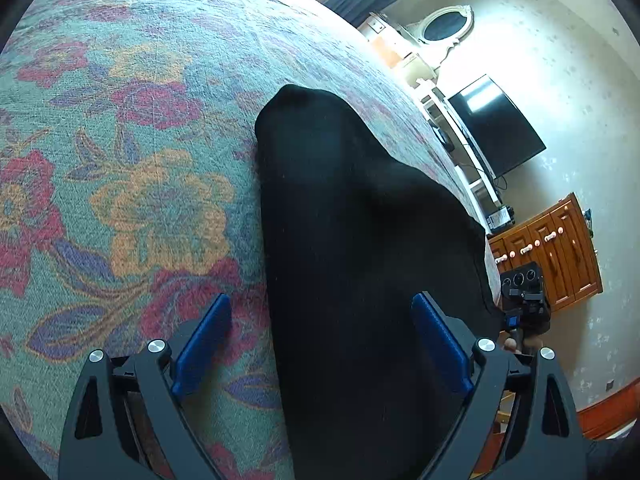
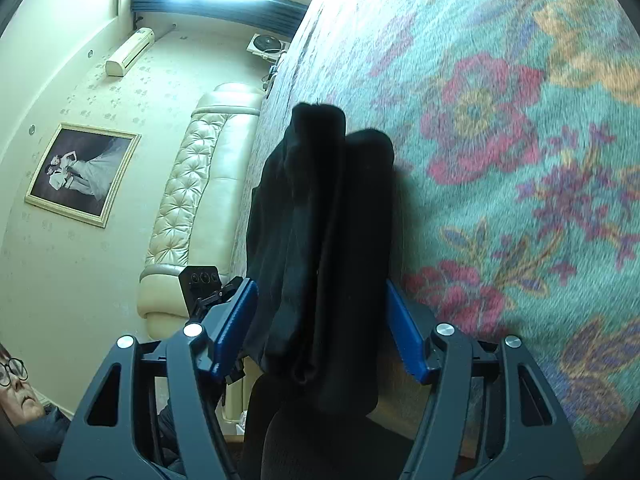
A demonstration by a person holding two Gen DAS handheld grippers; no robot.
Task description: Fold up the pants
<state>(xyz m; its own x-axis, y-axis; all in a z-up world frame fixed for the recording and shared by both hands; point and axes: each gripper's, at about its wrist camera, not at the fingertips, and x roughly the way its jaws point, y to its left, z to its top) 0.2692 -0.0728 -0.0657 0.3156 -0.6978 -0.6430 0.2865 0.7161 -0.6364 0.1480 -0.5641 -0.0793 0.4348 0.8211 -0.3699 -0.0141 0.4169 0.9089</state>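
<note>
Lying as soft matt black cloth, the pants (image 1: 352, 240), swallowing the light, showing folds in the right wrist view (image 2: 320, 240). Resting on a bed cover (image 1: 120, 160) of coarse woven fabric, looking rough and fuzzy, floral pattern in teal, red and yellow. Showing matt black plastic arms on the left claw (image 1: 320, 344), with blue ribbed pads (image 1: 202, 344) and shiny metal screw heads; appearing likewise on the right claw (image 2: 320, 324). Gleaming beyond the bed: a glossy varnished wooden cabinet (image 1: 560, 248) and a glassy dark screen (image 1: 496, 128). Shining faintly, a tufted cream leather-like headboard (image 2: 192, 200); framing a picture (image 2: 82, 174) in pale gilt moulding.
</note>
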